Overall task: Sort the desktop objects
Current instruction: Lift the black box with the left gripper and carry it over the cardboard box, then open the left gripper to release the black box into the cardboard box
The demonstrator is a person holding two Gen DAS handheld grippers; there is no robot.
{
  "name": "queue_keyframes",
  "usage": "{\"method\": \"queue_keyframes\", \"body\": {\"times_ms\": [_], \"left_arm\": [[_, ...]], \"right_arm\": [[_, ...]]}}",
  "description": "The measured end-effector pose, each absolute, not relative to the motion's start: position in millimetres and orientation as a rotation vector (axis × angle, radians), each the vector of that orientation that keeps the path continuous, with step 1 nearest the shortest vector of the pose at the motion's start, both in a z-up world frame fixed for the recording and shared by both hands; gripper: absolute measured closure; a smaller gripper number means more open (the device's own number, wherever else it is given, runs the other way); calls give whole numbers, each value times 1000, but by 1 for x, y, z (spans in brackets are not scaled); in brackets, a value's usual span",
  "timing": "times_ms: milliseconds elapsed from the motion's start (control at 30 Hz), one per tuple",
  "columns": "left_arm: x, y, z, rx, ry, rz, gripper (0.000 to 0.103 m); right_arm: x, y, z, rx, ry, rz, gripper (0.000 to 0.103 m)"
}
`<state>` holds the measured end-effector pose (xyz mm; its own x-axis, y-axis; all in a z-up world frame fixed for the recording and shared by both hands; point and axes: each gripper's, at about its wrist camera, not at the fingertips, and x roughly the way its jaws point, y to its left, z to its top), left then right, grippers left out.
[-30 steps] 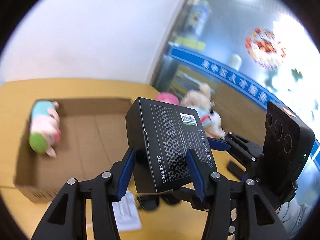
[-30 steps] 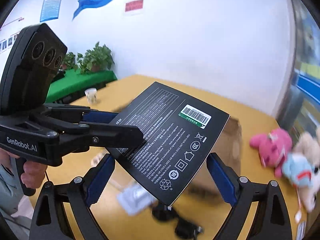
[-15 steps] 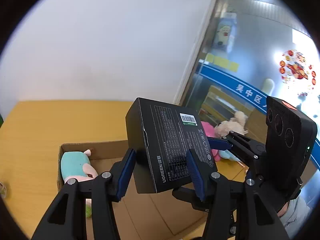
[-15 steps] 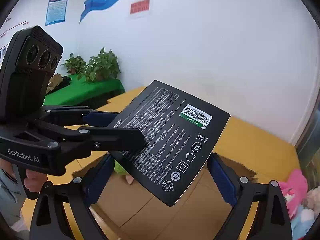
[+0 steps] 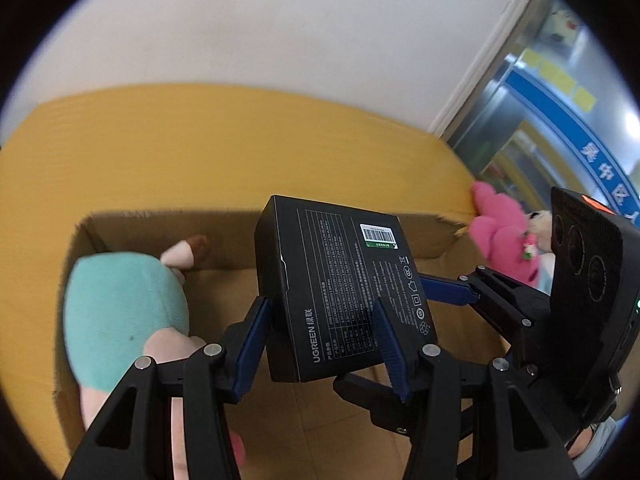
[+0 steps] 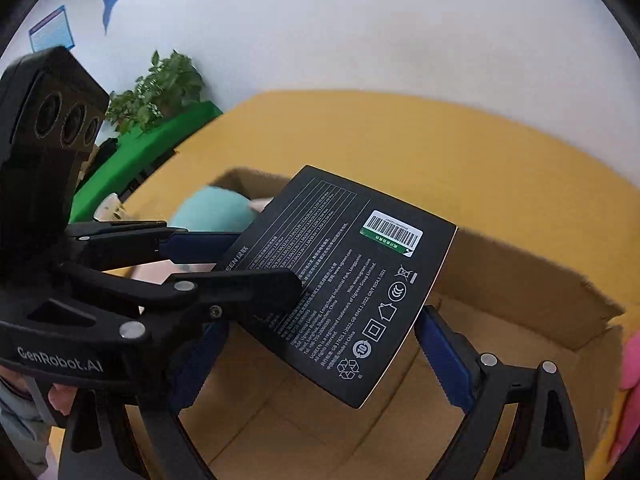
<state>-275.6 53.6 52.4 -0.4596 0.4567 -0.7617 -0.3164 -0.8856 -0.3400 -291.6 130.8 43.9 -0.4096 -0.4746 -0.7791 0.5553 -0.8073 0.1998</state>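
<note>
A black UGREEN box [image 5: 340, 280] hangs tilted over the open cardboard carton [image 5: 160, 216]. My left gripper [image 5: 320, 304] is shut on it, blue pads pressed to its two long sides. In the right wrist view the black box [image 6: 344, 280] lies between the wide-set jaws of my right gripper [image 6: 320, 320]. Its right pad touches the box's edge, while the left gripper [image 6: 248, 264] hides its left pad. A right gripper finger [image 5: 448, 294] meets the box's right side. A teal and pink plush [image 5: 120, 304] lies in the carton's left end.
The carton [image 6: 520, 280] stands on a yellow table [image 5: 200, 140] by a white wall. A pink plush [image 5: 504, 236] sits outside its right end, another toy behind it. Green plants [image 6: 160, 92] and a green surface lie beyond the table's left side. A hand [image 6: 60, 396] holds the left gripper.
Both grippers have carried the black box from beside the carton to above its open inside, and lower. The cable and bag on the table have left view. The grip looks unchanged.
</note>
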Motion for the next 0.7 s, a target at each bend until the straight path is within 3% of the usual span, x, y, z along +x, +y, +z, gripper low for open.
{"method": "queue_keyframes", "body": {"times_ms": [267, 433, 700], "left_arm": [[-281, 80, 23, -1492, -13, 2419, 56], [-266, 74, 33, -1496, -82, 2427, 56], [-160, 37, 121, -1064, -60, 2585, 53]], "right_arm": [[-308, 114, -4, 1325, 107, -2180, 9], [-292, 108, 12, 1330, 157, -2206, 4], [-192, 161, 88, 1232, 48, -2356, 0]]}}
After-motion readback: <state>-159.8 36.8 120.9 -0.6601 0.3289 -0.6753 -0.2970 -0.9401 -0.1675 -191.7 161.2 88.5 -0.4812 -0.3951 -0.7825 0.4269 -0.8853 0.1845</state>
